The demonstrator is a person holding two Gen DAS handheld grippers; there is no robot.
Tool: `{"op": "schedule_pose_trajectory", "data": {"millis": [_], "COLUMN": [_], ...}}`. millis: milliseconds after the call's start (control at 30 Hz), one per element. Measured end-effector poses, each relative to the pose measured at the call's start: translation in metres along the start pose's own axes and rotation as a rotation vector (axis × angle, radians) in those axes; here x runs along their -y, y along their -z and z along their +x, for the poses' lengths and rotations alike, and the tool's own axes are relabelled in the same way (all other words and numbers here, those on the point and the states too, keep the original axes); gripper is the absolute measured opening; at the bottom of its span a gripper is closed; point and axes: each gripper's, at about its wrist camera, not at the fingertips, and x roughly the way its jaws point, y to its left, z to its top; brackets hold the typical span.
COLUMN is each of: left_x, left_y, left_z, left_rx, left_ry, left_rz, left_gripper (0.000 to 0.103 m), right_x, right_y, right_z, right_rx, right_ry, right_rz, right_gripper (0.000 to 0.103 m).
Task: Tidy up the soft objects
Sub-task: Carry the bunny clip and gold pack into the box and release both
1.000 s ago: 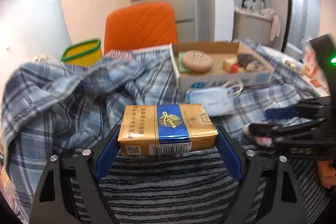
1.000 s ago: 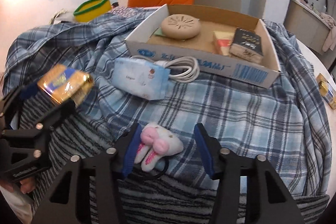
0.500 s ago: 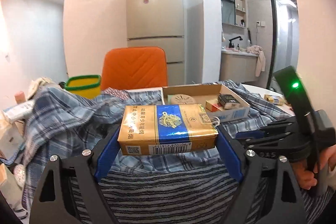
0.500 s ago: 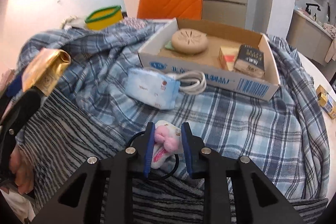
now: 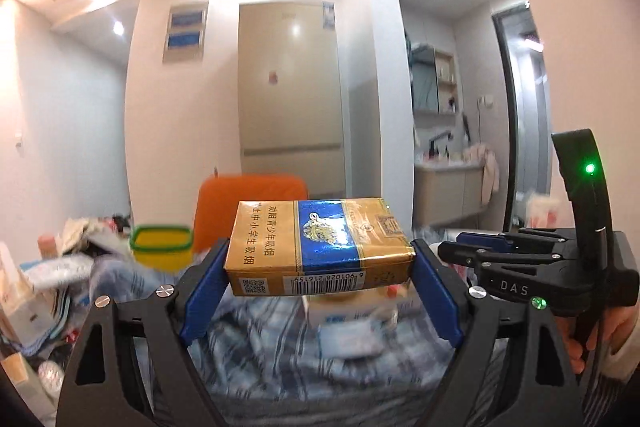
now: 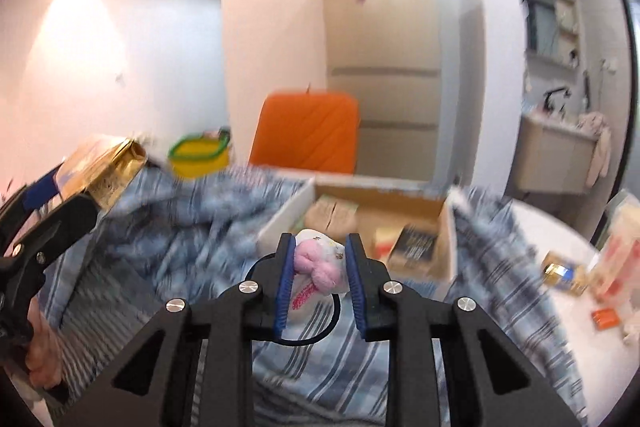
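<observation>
My left gripper (image 5: pixel 318 269) is shut on a gold and blue soft pack (image 5: pixel 320 247), held crosswise and lifted clear of the blue plaid cloth (image 5: pixel 280 355). In the right wrist view the same pack (image 6: pixel 104 171) shows at the far left. My right gripper (image 6: pixel 320 269) is shut on a small pink and white plush toy (image 6: pixel 318 267) with a black loop hanging under it, raised above the plaid cloth (image 6: pixel 192 239). An open cardboard box (image 6: pixel 380 207) lies just beyond it, holding several small items.
An orange chair (image 6: pixel 308 131) and a yellow tub with a green rim (image 6: pixel 200 155) stand behind the table. Small packets (image 6: pixel 560 273) lie on the white table at the right. Clutter is piled at the left edge (image 5: pixel 36 287). A hand (image 5: pixel 600 331) holds the right gripper's handle.
The right gripper closed on the plush toy and lifted it off the cloth. Both grippers rose and tilted up toward level, so the views now take in the room.
</observation>
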Motion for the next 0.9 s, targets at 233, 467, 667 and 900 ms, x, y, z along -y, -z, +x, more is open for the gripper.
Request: {"op": "schedule_pose_trajectory", "data": {"millis": [233,467,667,900], "left_x": [0.009,0.01,0.008,0.006], "left_y": [-0.029,-0.048,-0.041,-0.012], "left_z": [0.013,0.043,0.077,0.119], "left_rx": [0.162,0.257,0.311,0.191], "left_ry": [-0.019,-0.034,-0.059,-0.069], "left_rz": [-0.016,-0.09,-0.123,-0.128], "left_gripper": [0.086,0.086,0.086,0.086], "right_x": [0.021,0.039,0.043,0.048], "right_y": [-0.043,-0.062,-0.062,-0.036], "right_z": [-0.018,-0.013,0.009,0.05], "right_rx": [0.179,0.265,0.333,0.299], "right_ry": [0.143,0.203,0.204,0.223], "right_rz": [0.0,0.032,0.014,0.015], "right_gripper": [0.027,0.027,0.027,0.027]}}
